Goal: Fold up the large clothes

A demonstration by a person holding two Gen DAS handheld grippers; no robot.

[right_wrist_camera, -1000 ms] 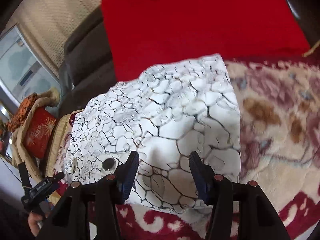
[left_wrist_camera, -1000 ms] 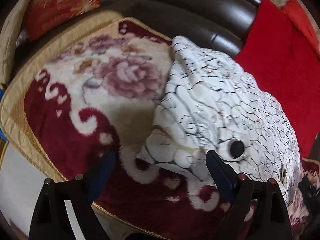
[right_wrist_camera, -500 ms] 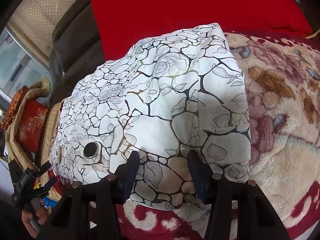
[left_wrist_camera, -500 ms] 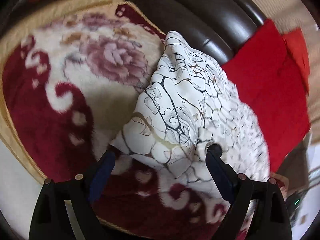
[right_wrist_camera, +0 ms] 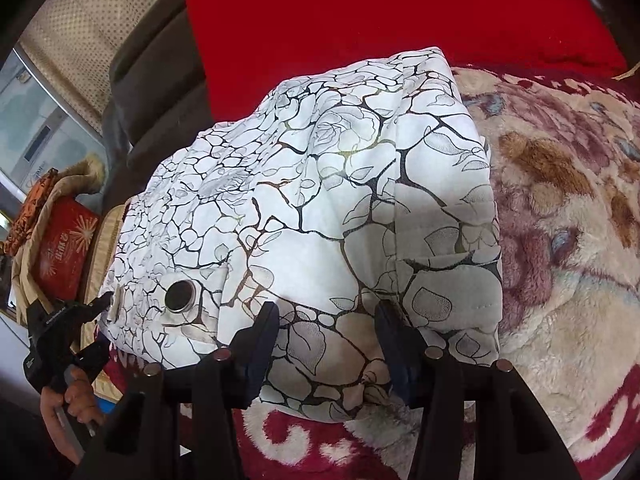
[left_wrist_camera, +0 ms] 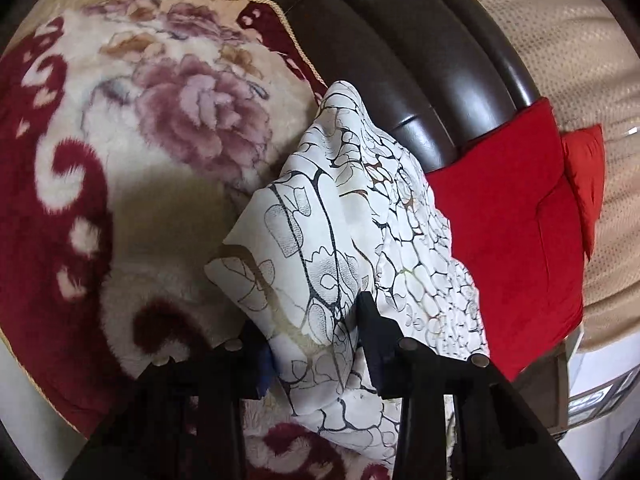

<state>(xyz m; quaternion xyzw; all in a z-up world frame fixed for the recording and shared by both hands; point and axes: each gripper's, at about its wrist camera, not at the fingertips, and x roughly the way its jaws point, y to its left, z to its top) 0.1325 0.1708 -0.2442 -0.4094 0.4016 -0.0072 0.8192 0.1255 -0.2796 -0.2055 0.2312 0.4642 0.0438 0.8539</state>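
A padded white garment with a black crackle-and-rose print lies in a heap on a plush floral blanket. My left gripper is closing, and a bunched fold of the garment's near edge is pinched between its blue pads. In the right wrist view the same garment fills the middle, with a round metal snap at its lower left. My right gripper is shut on the thick near hem. The left gripper, held by a hand, shows at the garment's far left edge.
The red and cream blanket covers the sofa seat. A red cushion leans on the dark leather backrest behind the garment. A red box stands beyond the seat's left end. A beige mesh cover lies behind.
The left gripper's jaws went from wide apart to narrow, catching a fold of the garment, and the wrist rolled. The right gripper sank with the hem toward the blanket, then held still.
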